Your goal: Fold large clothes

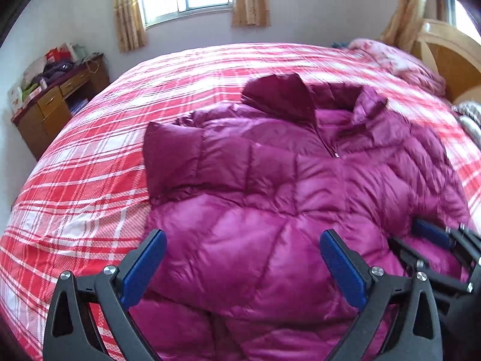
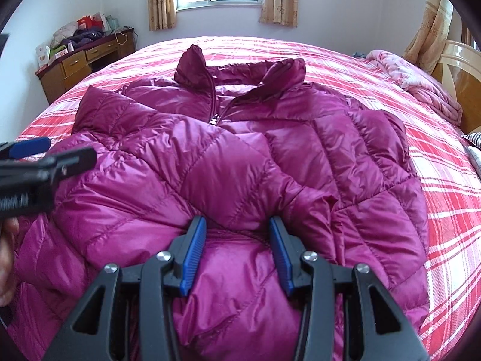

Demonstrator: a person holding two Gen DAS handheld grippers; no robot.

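A magenta quilted puffer jacket (image 1: 255,180) lies front-up on the bed, collar toward the window, zip partly done up. One sleeve (image 2: 186,162) is folded diagonally across its front. My left gripper (image 1: 243,234) hovers above the jacket's lower part, jaws wide open, nothing between them; the right wrist view shows it at the left edge (image 2: 60,150). My right gripper (image 2: 237,222) sits low on the jacket just below the folded sleeve. Its blue pads are half apart and press on a puffy bulge of fabric that fills the gap. It also appears in the left wrist view (image 1: 433,240).
The bed (image 1: 90,165) has a red and white plaid cover. A pink quilt (image 2: 421,87) is bunched by the wooden headboard (image 2: 463,69) at the right. A cluttered wooden desk (image 2: 84,57) stands at the far left wall. A hand (image 2: 6,255) shows at the left edge.
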